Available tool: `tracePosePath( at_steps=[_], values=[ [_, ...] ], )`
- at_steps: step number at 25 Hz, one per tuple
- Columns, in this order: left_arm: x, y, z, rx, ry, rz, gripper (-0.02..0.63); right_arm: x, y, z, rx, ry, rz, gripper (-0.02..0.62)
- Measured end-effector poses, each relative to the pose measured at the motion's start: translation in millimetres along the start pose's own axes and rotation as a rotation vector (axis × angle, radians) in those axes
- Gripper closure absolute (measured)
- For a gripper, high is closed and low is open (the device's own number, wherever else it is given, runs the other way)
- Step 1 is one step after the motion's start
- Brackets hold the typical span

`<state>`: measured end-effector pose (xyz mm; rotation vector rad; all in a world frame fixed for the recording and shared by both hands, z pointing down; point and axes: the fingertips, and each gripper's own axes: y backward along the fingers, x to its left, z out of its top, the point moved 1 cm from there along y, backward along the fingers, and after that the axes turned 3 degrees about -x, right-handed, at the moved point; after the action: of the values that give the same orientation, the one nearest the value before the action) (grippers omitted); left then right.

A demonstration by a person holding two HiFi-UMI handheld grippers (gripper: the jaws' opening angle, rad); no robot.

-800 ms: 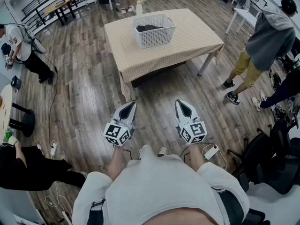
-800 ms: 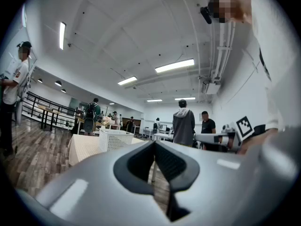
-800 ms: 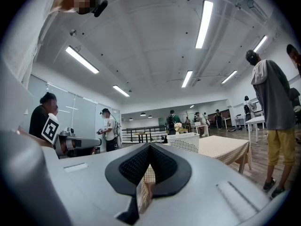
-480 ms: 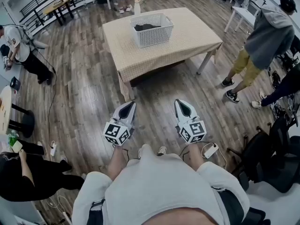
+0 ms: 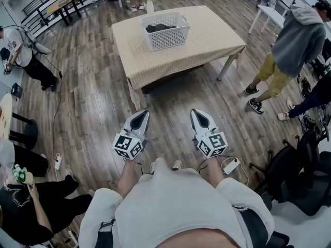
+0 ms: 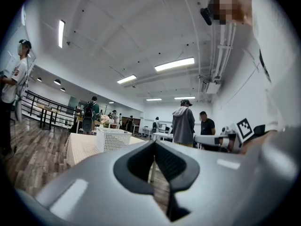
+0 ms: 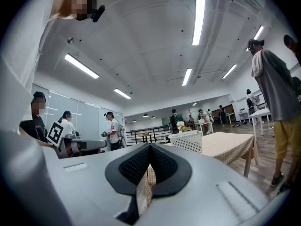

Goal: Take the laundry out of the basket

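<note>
Far across the wooden floor (image 5: 93, 97), on the checked desk (image 5: 209, 35), stands the white basket (image 5: 168, 39) with dark laundry (image 5: 158, 28) inside; near the person, the left tool (image 5: 141, 114) and right tool (image 5: 197, 113) hover level, jaws together, empty, well apart from the desk

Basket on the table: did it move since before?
No. The white basket sits in the same spot on the checked table, near its far edge; both only shifted together in the head view.
</note>
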<state>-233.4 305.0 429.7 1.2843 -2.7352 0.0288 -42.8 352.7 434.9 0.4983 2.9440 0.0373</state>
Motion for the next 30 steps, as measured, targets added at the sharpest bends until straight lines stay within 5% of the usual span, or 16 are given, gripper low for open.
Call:
tracePosePath(
  at_steps=[16, 30],
  values=[
    [-22.5, -56.4, -13.3, -0.004, -0.003, 0.082, 0.595, -80.7, -2.6, -5.0, 0.017, -0.026, 0.063, 0.597],
    [-8.7, -101.0, -19.5, -0.006, 0.008, 0.077, 0.595, -114.6, -30.1, -6.0, 0.019, -0.026, 0.063, 0.597]
  ],
)
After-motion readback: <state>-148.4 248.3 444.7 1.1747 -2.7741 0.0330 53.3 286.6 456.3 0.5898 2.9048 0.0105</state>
